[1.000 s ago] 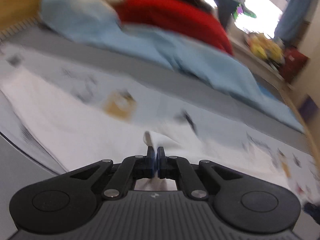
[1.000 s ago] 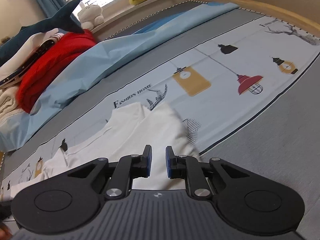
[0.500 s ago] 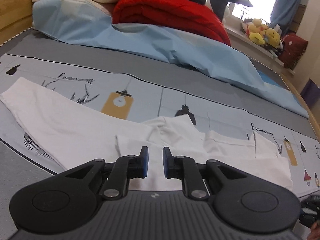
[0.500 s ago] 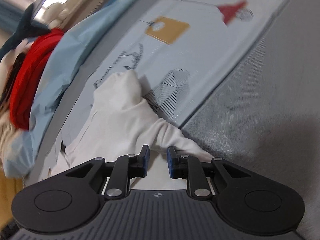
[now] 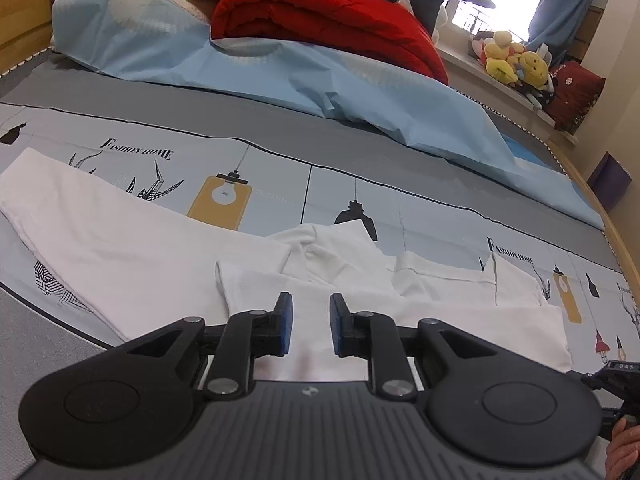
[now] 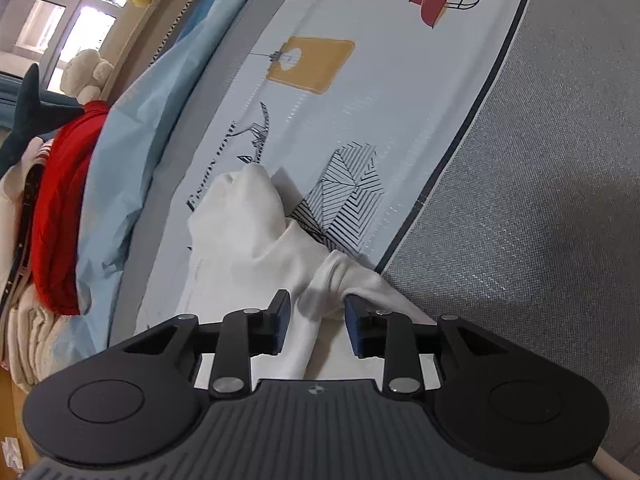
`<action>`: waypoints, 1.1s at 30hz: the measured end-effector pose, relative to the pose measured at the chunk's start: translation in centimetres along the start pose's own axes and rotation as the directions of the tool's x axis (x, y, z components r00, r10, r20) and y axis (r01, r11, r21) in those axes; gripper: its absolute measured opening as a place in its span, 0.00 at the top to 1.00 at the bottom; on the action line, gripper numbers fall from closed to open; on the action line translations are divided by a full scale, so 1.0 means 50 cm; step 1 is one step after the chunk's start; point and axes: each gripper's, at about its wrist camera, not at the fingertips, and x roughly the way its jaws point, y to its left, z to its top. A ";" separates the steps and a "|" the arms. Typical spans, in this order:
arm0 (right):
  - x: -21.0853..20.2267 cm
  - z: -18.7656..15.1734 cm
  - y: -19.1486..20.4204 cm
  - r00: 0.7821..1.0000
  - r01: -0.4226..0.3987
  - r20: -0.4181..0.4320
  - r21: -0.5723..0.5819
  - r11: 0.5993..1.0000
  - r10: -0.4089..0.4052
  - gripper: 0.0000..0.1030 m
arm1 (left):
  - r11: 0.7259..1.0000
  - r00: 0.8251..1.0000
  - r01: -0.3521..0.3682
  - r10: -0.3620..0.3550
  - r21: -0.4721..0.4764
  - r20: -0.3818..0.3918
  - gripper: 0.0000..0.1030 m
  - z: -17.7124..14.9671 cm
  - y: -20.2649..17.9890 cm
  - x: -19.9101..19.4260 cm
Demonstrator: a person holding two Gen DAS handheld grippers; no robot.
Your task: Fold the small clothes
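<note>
A white garment (image 5: 120, 248) lies spread across the printed bed cover (image 5: 360, 184), its near part folded over and rumpled in the middle. My left gripper (image 5: 311, 309) hovers low over that folded part. Its jaws are opening and the cloth lies under the gap, not pinched. In the right wrist view the same white garment (image 6: 248, 216) ends in a bunched ridge. That ridge rises between the blue pads of my right gripper (image 6: 317, 305), whose jaws are also opening and no longer squeeze it.
A light blue sheet (image 5: 280, 76) and a red quilt (image 5: 320, 20) are piled along the far side of the bed. Plush toys (image 5: 516, 60) sit on the window sill. The wooden bed rim (image 5: 616, 236) curves at right. A hand (image 5: 622, 446) shows at the lower right.
The left jaws were shut and have parted, and its blurred view has settled. The right gripper rolled and sank towards the bunched cloth while its jaws widened.
</note>
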 end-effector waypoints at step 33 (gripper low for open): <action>-0.007 -0.013 0.025 0.982 0.179 0.105 -0.296 0.938 -0.155 0.86 | 0.998 0.966 -0.052 0.040 -0.041 -0.255 0.78 -0.069 0.048 0.110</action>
